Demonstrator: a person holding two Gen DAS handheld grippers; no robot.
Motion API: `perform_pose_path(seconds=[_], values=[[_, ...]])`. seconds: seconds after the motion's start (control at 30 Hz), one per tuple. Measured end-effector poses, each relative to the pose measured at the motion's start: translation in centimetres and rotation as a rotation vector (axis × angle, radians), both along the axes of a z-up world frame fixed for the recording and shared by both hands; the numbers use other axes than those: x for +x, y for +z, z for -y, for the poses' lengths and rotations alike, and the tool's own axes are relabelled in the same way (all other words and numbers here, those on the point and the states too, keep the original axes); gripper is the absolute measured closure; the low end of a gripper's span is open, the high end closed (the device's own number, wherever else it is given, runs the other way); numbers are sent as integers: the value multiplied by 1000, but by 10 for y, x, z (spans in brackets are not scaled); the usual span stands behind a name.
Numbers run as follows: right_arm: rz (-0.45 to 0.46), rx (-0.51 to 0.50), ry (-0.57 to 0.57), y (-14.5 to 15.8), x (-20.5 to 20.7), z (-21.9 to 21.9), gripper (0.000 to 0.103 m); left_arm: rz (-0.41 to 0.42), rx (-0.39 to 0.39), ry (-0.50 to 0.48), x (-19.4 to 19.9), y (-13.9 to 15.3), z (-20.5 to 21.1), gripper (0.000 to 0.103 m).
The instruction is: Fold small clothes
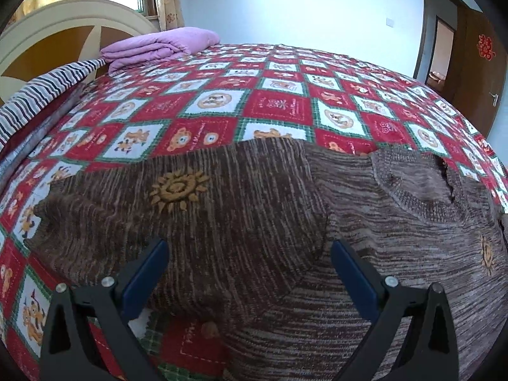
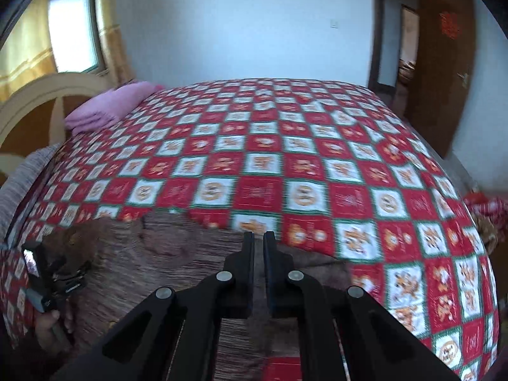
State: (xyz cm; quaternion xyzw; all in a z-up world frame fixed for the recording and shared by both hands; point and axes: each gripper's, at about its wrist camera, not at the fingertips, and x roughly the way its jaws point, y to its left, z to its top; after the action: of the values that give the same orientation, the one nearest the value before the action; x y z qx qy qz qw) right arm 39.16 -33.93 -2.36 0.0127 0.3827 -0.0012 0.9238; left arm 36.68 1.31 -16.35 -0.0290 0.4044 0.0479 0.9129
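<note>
Window (image 2: pixel 74 28) daylight, fisheye edges, right blurred

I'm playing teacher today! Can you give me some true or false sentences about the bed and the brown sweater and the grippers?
1. The left gripper is wide open above the brown sweater. True.
2. The right gripper is wide open. False: its fingers stand nearly together, with only a thin gap.
3. A folded purple blanket lies near the headboard. True.
4. The bedspread is plain blue. False: it is red, white and green checks with bears.
5. The sweater has a sun design on it. True.
6. The sweater hangs on the door. False: it lies on the bed.
</note>
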Motion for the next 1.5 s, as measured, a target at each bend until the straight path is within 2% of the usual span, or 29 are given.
perform_pose_path(seconds=[0.1,0.13,0.17,0.2,0.23,0.3,0.43,0.53,0.6,0.63,0.67,0.8,0.93,1.0,1.13,1.3,1.5], values=[[-25,-51,-5,-14,10,-16,95,1,-26,6,0,-1,-5,0],[-58,-60,0,-25,15,-18,74,2,-36,8,-1,-1,-6,0],[-89,-70,-5,-34,18,-18,37,4,-46,9,-1,-1,-8,0],[-138,-82,-21,-52,21,-17,27,6,-55,10,-1,-1,-9,0],[-157,-82,-27,-65,20,-15,27,8,-60,11,-2,-1,-10,0],[-213,-97,-30,-91,16,-9,27,16,-69,13,-3,0,-11,0],[-314,-129,-60,-146,8,11,46,24,-66,8,-4,1,-10,0],[-320,-105,-101,-164,7,30,50,22,-64,5,-4,1,-10,0],[-295,-75,-109,-166,5,37,62,18,-64,5,-3,0,-10,0],[-283,-69,-106,-163,4,39,80,16,-65,7,-3,0,-10,0],[-278,-62,-101,-160,3,39,91,14,-67,8,-3,0,-11,0],[-229,-50,-94,-134,-3,39,93,15,-73,11,-3,0,-11,0],[-170,-5,-80,-89,-6,32,93,21,-77,12,-4,0,-12,0],[-139,17,-64,-66,-2,22,93,20,-78,11,-4,0,-12,0],[-111,43,-23,-40,3,-1,93,18,-88,12,-4,0,-13,0],[-109,82,49,-37,14,-42,93,13,-100,13,-3,-1,-14,0],[-152,131,121,-76,33,-92,93,6,-107,13,-1,-2,-15,0]])
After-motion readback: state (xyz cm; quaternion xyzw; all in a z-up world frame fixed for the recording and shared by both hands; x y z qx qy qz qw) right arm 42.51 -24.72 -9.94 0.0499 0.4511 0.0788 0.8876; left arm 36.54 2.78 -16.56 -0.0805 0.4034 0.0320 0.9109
